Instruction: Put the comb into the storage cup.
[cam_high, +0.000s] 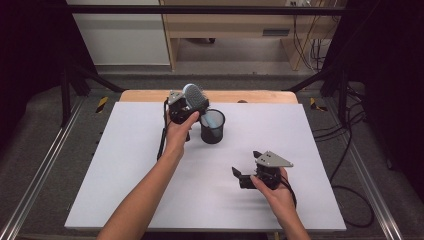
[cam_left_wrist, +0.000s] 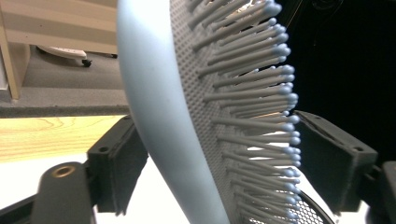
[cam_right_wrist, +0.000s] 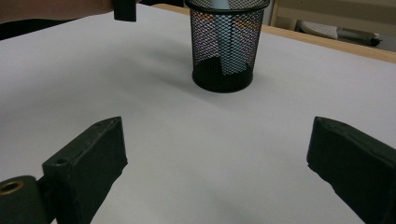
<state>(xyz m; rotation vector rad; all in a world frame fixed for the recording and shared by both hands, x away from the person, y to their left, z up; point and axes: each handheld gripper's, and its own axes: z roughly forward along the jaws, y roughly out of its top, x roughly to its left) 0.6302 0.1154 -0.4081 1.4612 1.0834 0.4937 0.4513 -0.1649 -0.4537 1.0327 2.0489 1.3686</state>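
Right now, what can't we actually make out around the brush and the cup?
- Hairbrush handle tip: hidden inside the mesh cup in the high view; through the mesh in the right gripper view it looks to reach the bottom, contact uncertain.
- Left tool pads: in its own view the brush sits between the jaws, but bristles hide whether the right pad presses.
- Brush head top: cut off by the upper edge, left gripper view.
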